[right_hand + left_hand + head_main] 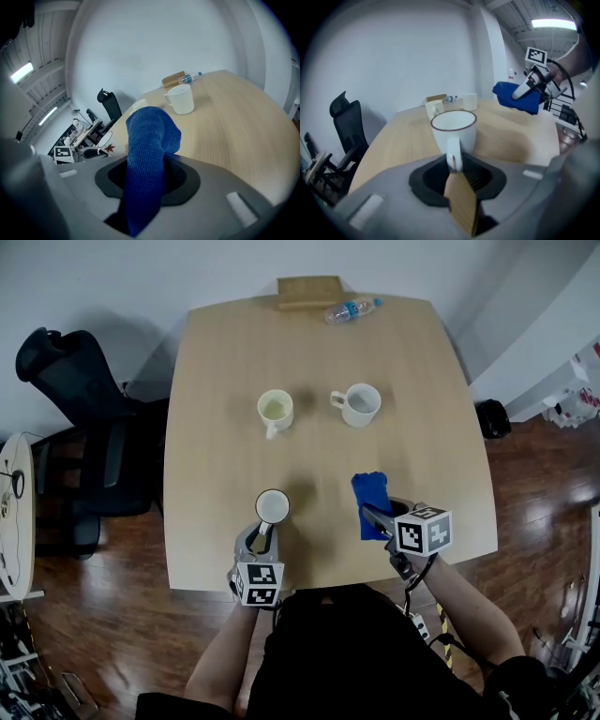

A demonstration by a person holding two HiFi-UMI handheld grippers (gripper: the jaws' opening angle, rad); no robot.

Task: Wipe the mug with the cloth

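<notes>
Floor [530, 484]: dark wood boards around the bench.
Bench [412, 427]: pale wood top with rounded corners. Two mugs stand on its middle, and a block and a bottle lie at its far edge.
Chair [84, 427]: black office chair, just beside the bench's left edge.
Left tongs [266, 533]: clenched on the mug's handle, which stands upright, pinched between the two jaws. They point away from the person and slant down.
Right tongs [368, 514]: grasping the cloth, which fills the gap between the jaws. They are held over the near right part of the bench, well apart from the left tongs.
Block [309, 292]: tan wood, at the middle of the far edge, by the wall.
Bottle [352, 310]: clear plastic with a blue label, lying on its side just right of the block.
Cloth [370, 495]: blue terry, bunched, with a fold sticking out past the jaws. It is clear of the bench with its shadow below, and sits right of the mug, not touching it.
Mug [273, 506]: white with a dark rim, upright, over the near left part of the bench, handle toward the person. Whether its base touches the bench I cannot tell.
Cream mug [275, 409]: upright, beyond the held mug, handle toward the near side.
White mug [361, 404]: right of the cream mug and apart from it, handle pointing left.
</notes>
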